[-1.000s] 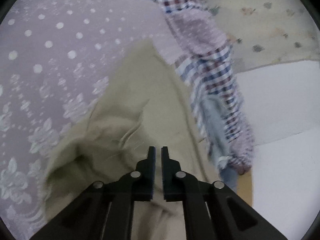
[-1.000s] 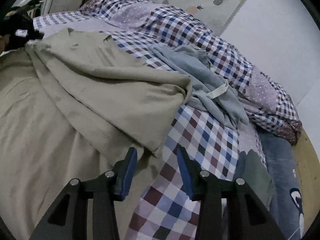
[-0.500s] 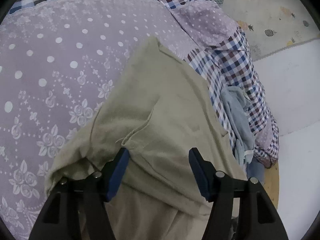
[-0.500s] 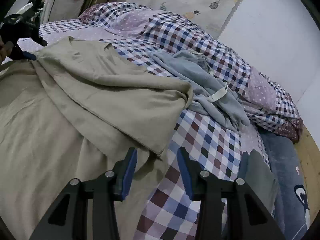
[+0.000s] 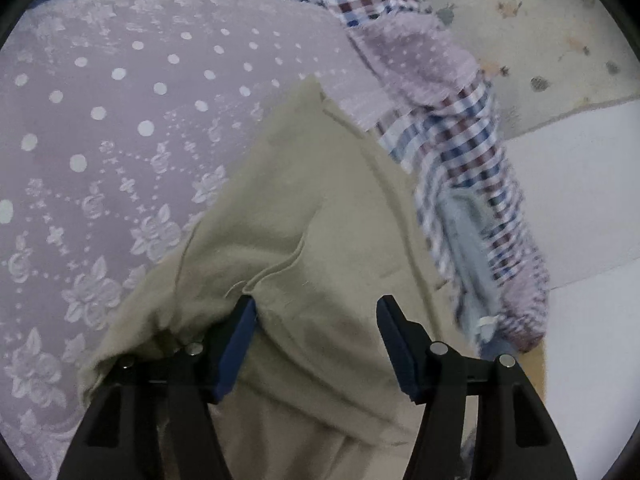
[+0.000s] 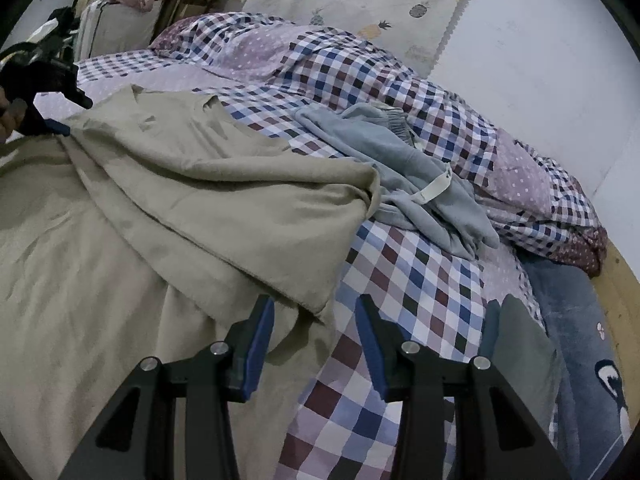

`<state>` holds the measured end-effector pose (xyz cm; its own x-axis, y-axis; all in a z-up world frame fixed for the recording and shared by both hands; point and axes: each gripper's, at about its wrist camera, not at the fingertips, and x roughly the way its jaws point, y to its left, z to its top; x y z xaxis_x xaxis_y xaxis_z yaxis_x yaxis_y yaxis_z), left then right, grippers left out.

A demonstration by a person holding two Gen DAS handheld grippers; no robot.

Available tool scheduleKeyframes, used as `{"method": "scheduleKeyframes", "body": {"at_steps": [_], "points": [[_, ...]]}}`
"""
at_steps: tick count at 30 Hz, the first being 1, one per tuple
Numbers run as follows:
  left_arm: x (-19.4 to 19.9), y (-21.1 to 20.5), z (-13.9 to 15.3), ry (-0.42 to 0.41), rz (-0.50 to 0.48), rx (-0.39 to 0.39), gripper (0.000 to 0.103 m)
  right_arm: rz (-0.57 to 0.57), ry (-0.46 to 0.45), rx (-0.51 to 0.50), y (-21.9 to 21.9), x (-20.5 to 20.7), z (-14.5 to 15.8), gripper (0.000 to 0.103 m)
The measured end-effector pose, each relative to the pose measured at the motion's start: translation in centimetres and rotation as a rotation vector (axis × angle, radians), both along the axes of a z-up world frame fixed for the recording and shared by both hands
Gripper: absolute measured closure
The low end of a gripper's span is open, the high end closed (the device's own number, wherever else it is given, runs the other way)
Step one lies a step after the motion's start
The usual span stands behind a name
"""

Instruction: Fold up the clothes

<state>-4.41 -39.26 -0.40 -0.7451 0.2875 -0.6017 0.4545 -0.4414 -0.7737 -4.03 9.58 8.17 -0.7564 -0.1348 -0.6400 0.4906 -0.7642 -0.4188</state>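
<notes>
A beige garment is spread over a bed covered by a checked quilt and a lilac dotted sheet, with one flap folded back over the rest so that a doubled layer is seen across the middle. The left gripper is held low over the garment's far corner; its jaws have just been opening and now stand spread, with cloth lying beneath and between them but pressed by neither pad. The right gripper is held above the near corner of the folded flap, its fingers apart and nothing pinched. The fold can be judged loosely laid: its edges are not squared, and wrinkles are seen near the left gripper, so a crooked crease could be set if the next fold is made without smoothing. If only the top layer is caught by either gripper, the flap could be dragged open again. A grey-blue garment lies touching the beige edge and could be snagged along with it. In the right wrist view the garment's long axis is judged to run from lower left to upper centre, toward the pillows
</notes>
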Motion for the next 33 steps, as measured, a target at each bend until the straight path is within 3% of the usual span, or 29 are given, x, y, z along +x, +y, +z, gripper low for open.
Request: {"method": "scheduleKeyframes", "body": {"at_steps": [3, 5, 7, 13, 22, 24, 27, 29, 30, 33], "points": [[0.3, -0.3, 0.1, 0.038, 0.007, 0.025, 0.039, -0.007, 0.007, -0.007, 0.1, 0.1, 0.2, 0.058], [0.2, -0.3, 0.0, 0.024, 0.005, 0.013, 0.052, -0.013, 0.019, -0.009, 0.2, 0.2, 0.3, 0.058], [0.1, -0.2, -0.3, -0.012, 0.004, 0.000, 0.071, -0.015, 0.032, -0.006, 0.3, 0.5, 0.4, 0.058], [0.4, -0.5, -1.3, -0.031, 0.035, 0.022, 0.099, 0.002, 0.045, 0.011, 0.2, 0.9, 0.2, 0.059], [1.2, -1.1, -0.5, 0.050, 0.078, 0.061, 0.101, 0.029, 0.081, 0.108, -0.6, 0.8, -1.2, 0.061], [1.2, -1.3, -0.4, 0.064, 0.078, 0.069, 0.101, 0.036, 0.083, 0.146, -1.1, 0.2, -1.7, 0.071], [1.0, -1.4, -0.8, 0.061, 0.077, 0.083, 0.101, 0.052, 0.079, 0.211, -1.7, -0.5, -2.9, 0.075], [0.9, -1.6, -1.0, 0.066, 0.081, 0.095, 0.102, 0.068, 0.072, 0.265, -2.1, -0.8, -3.8, 0.094], [1.1, -1.7, -0.9, 0.075, 0.084, 0.100, 0.102, 0.076, 0.081, 0.288, -2.1, -0.8, -3.8, 0.097], [1.7, -2.1, 0.1, 0.124, 0.098, 0.115, 0.102, 0.115, 0.142, 0.274, -1.8, 0.8, -1.0, 0.098]]}}
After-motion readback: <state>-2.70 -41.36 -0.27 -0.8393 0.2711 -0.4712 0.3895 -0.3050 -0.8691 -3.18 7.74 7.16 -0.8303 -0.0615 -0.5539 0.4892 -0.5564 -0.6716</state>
